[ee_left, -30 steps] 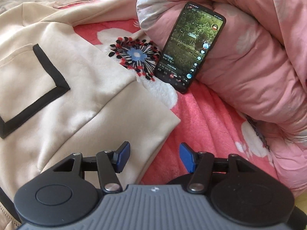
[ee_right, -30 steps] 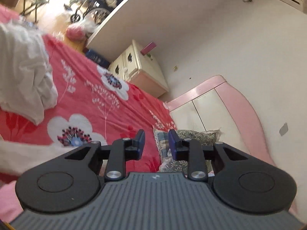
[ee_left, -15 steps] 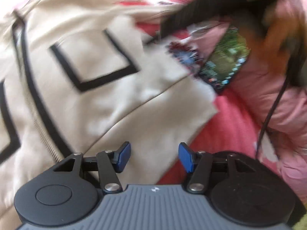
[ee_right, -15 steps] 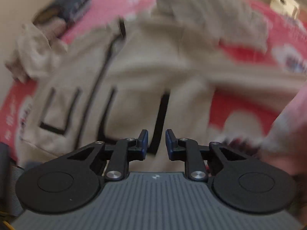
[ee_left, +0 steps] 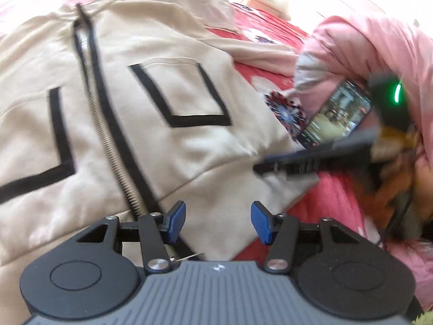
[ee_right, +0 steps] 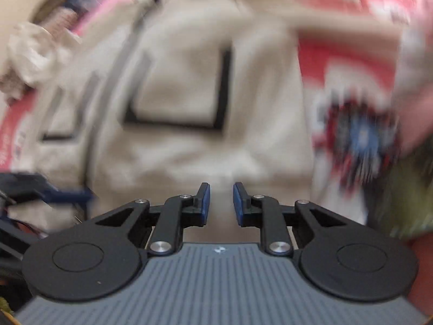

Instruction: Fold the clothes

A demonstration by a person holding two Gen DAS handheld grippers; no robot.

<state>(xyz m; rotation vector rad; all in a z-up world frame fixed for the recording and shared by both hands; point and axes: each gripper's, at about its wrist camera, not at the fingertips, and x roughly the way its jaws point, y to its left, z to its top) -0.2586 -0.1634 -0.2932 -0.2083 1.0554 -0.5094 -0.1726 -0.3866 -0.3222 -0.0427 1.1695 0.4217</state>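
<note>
Hovering over the cream jacket (ee_left: 167, 140) on the bed (ee_left: 333, 200), your left claw (ee_left: 218, 222) and right claw (ee_right: 220, 203) gape empty.

The bed (ee_left: 333, 197) is covered with a red spread printed with white flowers, bare at the lower right of the left wrist view; a cream zip jacket (ee_left: 151, 113) with black-trimmed pockets lies spread flat on it, filling the left and centre; a bunched pink quilt (ee_left: 360, 54) sits at the upper right; a lit phone (ee_left: 335, 113) leans against the quilt, just beside the jacket's hem corner.
</note>
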